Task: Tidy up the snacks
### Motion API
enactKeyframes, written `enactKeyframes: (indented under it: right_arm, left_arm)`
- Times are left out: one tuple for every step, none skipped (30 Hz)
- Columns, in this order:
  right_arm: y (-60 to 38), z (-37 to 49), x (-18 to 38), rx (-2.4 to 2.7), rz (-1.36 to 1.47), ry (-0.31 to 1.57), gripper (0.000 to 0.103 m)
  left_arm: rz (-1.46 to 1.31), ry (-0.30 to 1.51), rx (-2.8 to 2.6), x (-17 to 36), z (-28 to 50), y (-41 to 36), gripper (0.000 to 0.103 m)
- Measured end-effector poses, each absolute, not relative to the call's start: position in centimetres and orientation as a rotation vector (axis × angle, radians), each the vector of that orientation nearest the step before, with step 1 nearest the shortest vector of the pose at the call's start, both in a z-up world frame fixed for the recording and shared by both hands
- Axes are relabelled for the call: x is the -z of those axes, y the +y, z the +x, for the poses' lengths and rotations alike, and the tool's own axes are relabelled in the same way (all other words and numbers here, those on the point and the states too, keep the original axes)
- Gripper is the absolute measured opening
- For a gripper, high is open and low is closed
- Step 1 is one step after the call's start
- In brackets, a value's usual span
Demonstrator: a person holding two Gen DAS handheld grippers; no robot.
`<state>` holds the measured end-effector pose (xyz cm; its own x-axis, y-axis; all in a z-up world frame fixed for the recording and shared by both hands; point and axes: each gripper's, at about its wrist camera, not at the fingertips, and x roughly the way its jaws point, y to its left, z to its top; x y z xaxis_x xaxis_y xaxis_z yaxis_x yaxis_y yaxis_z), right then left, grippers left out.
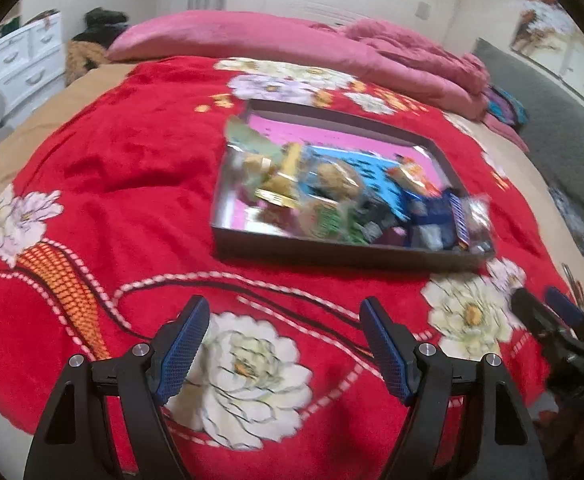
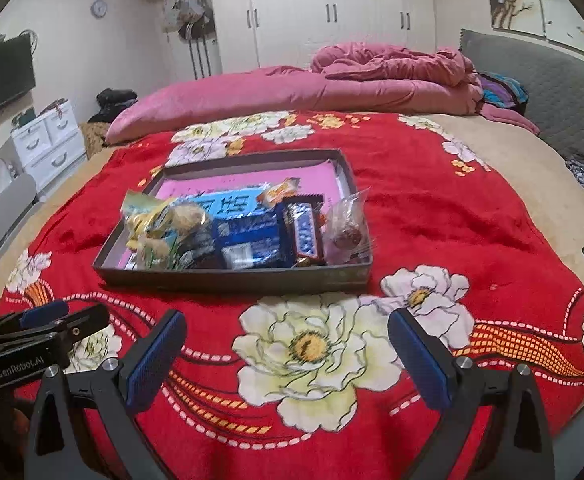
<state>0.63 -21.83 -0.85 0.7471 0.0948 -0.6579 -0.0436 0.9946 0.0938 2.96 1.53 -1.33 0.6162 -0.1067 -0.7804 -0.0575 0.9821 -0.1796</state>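
A dark shallow box (image 2: 232, 276) with a pink floor lies on the red flowered blanket and holds several snack packs: a blue wafer pack (image 2: 248, 232), a Snickers bar (image 2: 305, 234), a clear bag of sweets (image 2: 345, 228), a yellow-green bag (image 2: 152, 216). The box also shows in the left wrist view (image 1: 331, 254). My left gripper (image 1: 284, 316) is open and empty, above the blanket short of the box. My right gripper (image 2: 288, 330) is open and empty, also short of the box. Each gripper shows at the edge of the other's view.
A pink duvet (image 2: 292, 88) lies folded along the far side of the bed. A grey headboard (image 2: 551, 84) is at right. White drawers (image 2: 48, 140) stand left of the bed. Wardrobes (image 2: 323, 8) line the back wall.
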Motion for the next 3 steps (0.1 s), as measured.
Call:
enactKeyframes:
  right_arm:
    - [-22.3, 0.9, 0.7, -0.065, 0.087, 0.721, 0.102]
    - [-22.9, 1.2, 0.6, -0.053, 0.105, 0.718, 0.102]
    - [-23.6, 1.6, 0.5, -0.040, 0.125, 0.717, 0.102]
  left_arm:
    - [-0.206, 0.905, 0.011, 1.3, 3.3, 2.0, 0.079]
    - [-0.217, 0.896, -0.013, 1.2, 3.6, 2.5, 0.079]
    - [-0.222, 0.884, -0.042, 1.0, 3.9, 3.1, 0.079]
